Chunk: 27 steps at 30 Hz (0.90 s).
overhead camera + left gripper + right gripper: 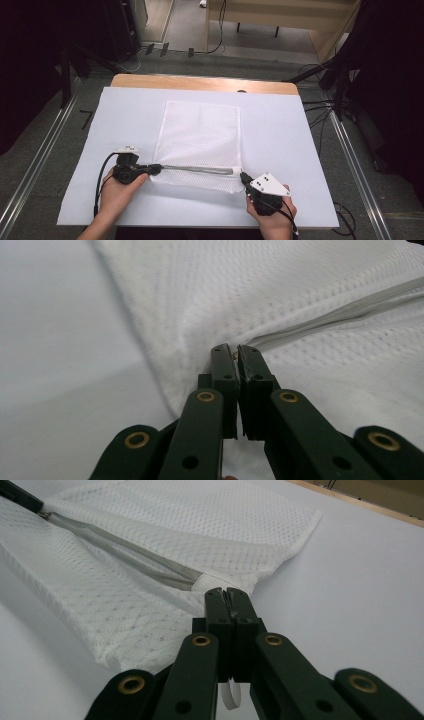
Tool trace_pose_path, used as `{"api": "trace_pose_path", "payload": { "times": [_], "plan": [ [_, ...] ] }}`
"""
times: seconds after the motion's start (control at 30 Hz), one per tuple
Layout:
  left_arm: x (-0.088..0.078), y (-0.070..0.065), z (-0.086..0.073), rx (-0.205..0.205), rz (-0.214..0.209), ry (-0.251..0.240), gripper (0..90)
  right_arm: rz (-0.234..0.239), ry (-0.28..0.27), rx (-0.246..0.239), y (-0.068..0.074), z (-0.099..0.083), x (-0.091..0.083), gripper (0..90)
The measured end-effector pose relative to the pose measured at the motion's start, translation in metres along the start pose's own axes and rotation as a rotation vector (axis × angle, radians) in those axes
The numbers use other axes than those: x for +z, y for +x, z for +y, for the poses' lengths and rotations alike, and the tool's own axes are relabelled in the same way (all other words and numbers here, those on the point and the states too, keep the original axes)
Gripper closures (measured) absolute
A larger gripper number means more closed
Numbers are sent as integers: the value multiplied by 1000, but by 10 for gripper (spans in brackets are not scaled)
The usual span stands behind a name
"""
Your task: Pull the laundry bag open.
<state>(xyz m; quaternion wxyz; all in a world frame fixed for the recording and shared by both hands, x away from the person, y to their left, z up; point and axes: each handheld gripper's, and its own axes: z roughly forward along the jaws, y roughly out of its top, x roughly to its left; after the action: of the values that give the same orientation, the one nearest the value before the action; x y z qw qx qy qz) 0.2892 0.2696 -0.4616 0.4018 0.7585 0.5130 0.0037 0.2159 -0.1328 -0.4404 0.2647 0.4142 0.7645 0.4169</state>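
Overhead, a white mesh bag (200, 145) lies flat on the white table (300, 150), both grippers at its near zipper edge.

Closer in, the left gripper (235, 351) pinches the zipper pull; the right gripper (228, 595) clamps the bag's corner tab, its grey zipper (130, 555) running away.

One white mesh bag (200, 135) lay at the centre of the high view, and it had one grey zipper (197, 169) running across its lower part. Two black grippers were there: the left gripper (156, 169) at the lower left of the frame and the right gripper (244, 177) at the lower right. Two hands held them, a left hand (117, 192) and a right hand (272, 215), one for each gripper. One white sheet (300, 150) covered one wooden table (200, 82). Each gripper had two jaws.
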Motion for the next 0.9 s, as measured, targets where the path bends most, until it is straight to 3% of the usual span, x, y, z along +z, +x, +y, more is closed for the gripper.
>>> {"api": "trace_pose_path", "payload": {
  "times": [0.2, 0.27, 0.33, 0.37, 0.4, 0.47, 0.53, 0.6, 0.7, 0.8, 0.9],
  "plan": [
    [-12, 9, -8, 6, 8, 1, 878, 12, 8, -5, 2, 0, 2, 900],
    [-16, 11, -11, 14, 5, -20, 877, 11, 8, -10, 4, 0, 3, 900],
    [-20, 12, -13, 12, 6, -75, 847, 10, 9, -9, 5, 0, 4, 900],
    [-24, 13, -15, 26, 47, -119, 801, 3, 14, -10, 7, 0, 4, 900],
    [-28, 14, -16, 25, 66, -155, 684, 0, 12, -12, 7, 0, 4, 900],
    [-40, 19, -18, -2, 73, -231, 456, 28, -9, 6, 5, -1, 2, 900],
    [-52, 20, -22, 11, 86, -284, 357, 34, -11, 12, 4, -2, 1, 900],
    [-63, 20, -29, 44, 127, -314, 219, 46, -5, 14, 4, -4, 2, 900],
    [-73, 21, -36, 49, 126, -359, 131, 49, -6, 20, 3, -5, 3, 900],
    [-84, 21, -43, 92, 113, -393, 72, 50, -20, 16, 1, -4, 1, 900],
    [-93, 21, -46, 117, 118, -439, 70, 48, -23, 29, -4, -5, 2, 900]
  ]
}}
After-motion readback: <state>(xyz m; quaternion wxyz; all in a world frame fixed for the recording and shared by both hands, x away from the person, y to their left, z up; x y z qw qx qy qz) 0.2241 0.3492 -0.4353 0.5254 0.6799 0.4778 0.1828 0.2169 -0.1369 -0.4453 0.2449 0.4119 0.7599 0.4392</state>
